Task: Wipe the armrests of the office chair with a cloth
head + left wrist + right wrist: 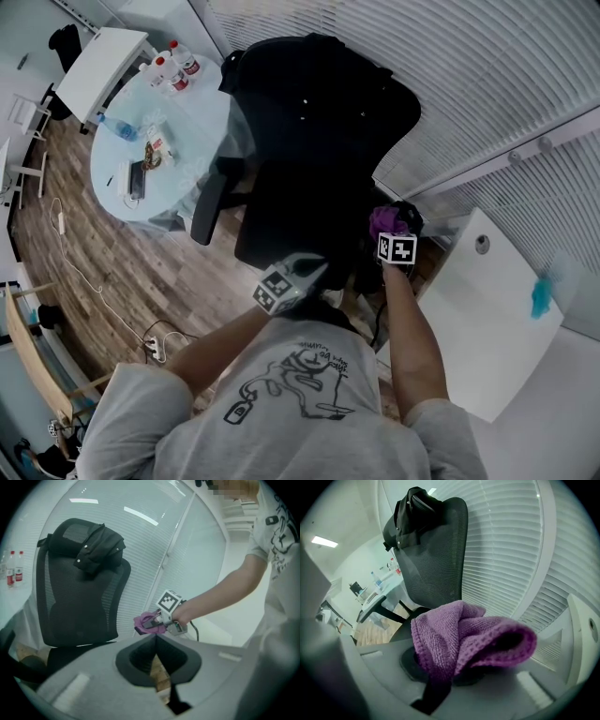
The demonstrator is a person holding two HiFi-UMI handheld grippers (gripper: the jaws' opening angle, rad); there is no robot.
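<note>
R gripper (pixel 394 232) pinches purple cloth (pixel 464 634) at office chair's (pixel 309 122) side nearest blinds, beside seat; L gripper (pixel 157 663) pressed together, empty, in front of chair seat; dark jacket (pixel 410 513) draped over chair top.

Purple waffle-textured cloth (pixel 457 634), black mesh office chair (pixel 436 555)

Cool, even light from ceiling strips (pixel 140 516); fisheye warp w/ dark corners.
</note>
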